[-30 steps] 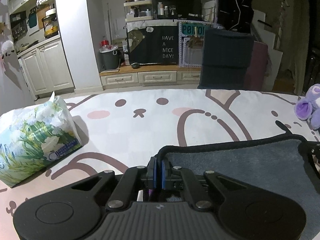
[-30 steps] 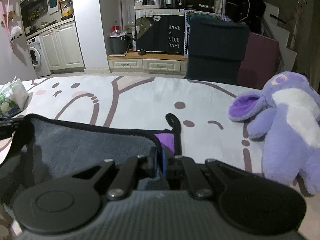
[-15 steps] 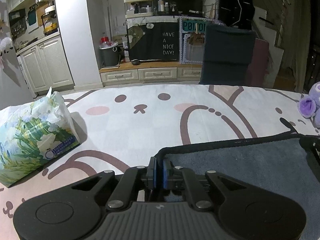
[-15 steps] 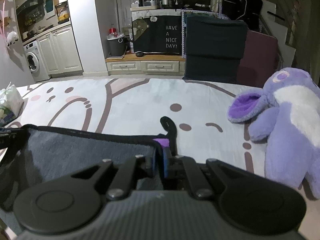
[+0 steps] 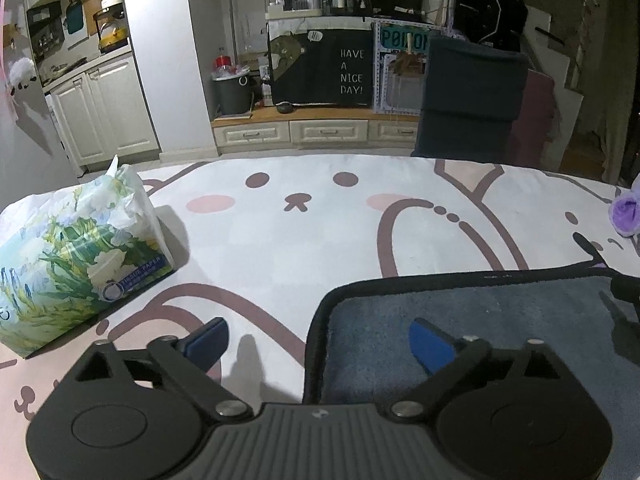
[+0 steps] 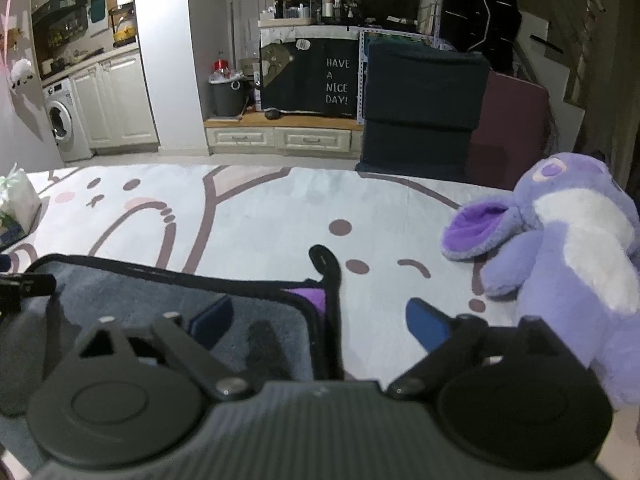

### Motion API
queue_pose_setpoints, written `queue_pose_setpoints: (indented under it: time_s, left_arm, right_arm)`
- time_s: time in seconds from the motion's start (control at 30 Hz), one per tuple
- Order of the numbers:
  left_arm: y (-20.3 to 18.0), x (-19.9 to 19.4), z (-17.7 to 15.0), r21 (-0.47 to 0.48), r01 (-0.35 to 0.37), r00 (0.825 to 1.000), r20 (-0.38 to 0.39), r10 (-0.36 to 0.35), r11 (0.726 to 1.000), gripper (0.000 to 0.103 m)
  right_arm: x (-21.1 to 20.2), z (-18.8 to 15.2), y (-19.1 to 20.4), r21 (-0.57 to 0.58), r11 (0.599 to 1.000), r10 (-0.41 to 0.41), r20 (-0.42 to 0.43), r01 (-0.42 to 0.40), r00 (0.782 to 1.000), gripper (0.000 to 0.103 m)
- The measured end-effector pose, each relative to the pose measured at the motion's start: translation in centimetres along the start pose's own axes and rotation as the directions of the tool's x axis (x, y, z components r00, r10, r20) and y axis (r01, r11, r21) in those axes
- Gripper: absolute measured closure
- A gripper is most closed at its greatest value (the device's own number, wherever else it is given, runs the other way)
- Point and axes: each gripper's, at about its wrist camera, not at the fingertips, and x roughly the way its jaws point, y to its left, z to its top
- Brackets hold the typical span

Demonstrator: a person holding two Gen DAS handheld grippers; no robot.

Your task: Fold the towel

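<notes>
A grey towel (image 5: 500, 320) with black edging lies flat on the cartoon-print tablecloth (image 5: 320, 232). In the left wrist view my left gripper (image 5: 316, 340) is open, its blue fingers astride the towel's left edge. In the right wrist view the same towel (image 6: 160, 300) shows a purple tag and a black hanging loop (image 6: 326, 260) at its right corner. My right gripper (image 6: 318, 322) is open, with its fingers astride that right corner. Neither gripper holds anything.
A flowered tissue pack (image 5: 76, 260) sits at the table's left. A purple plush toy (image 6: 560, 256) lies at the right, close to my right gripper. A dark chair (image 5: 472, 100) stands behind the table's far edge.
Both grippers were shut on the towel's corners and have now opened, letting the towel go. The towel lies flat on the table.
</notes>
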Motion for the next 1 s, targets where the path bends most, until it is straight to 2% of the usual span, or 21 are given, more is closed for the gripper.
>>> queue_pose_setpoints:
  time_s: [0.1, 0.37, 0.57, 0.9, 1.0]
  left_arm:
    - [-0.1, -0.4, 0.1, -0.005, 0.005, 1.0, -0.004, -0.005, 1.0, 0.0]
    - [-0.2, -2.2, 0.7, -0.004, 0.026, 0.999, -0.022, -0.026, 1.0, 0.0]
    - [-0.4, -4.1, 1.0, 0.001, 0.033, 0.999, -0.016, -0.033, 0.999, 0.0]
    - [-1.0, -7.6, 1.1, -0.004, 0.057, 0.998, -0.006, -0.057, 0.998, 0.0]
    - [-1.2, -8.4, 1.2, -0.009, 0.066, 0.998, -0.02, -0.066, 0.998, 0.0]
  right_arm:
    - [-0.2, 0.0, 0.0, 0.002, 1.0, -0.005, -0.007, 0.005, 1.0, 0.0]
    - [-1.9, 0.9, 0.1, 0.03, 0.999, 0.039, 0.001, -0.039, 0.999, 0.0]
    - [-3.4, 1.2, 1.0, 0.015, 0.999, 0.038, -0.028, -0.037, 0.999, 0.0]
    - [-7.2, 1.9, 0.8, 0.099, 0.994, 0.047, -0.066, -0.04, 0.997, 0.0]
    - [-8.7, 2.2, 1.1, 0.086, 0.996, 0.038, -0.058, -0.033, 0.998, 0.0]
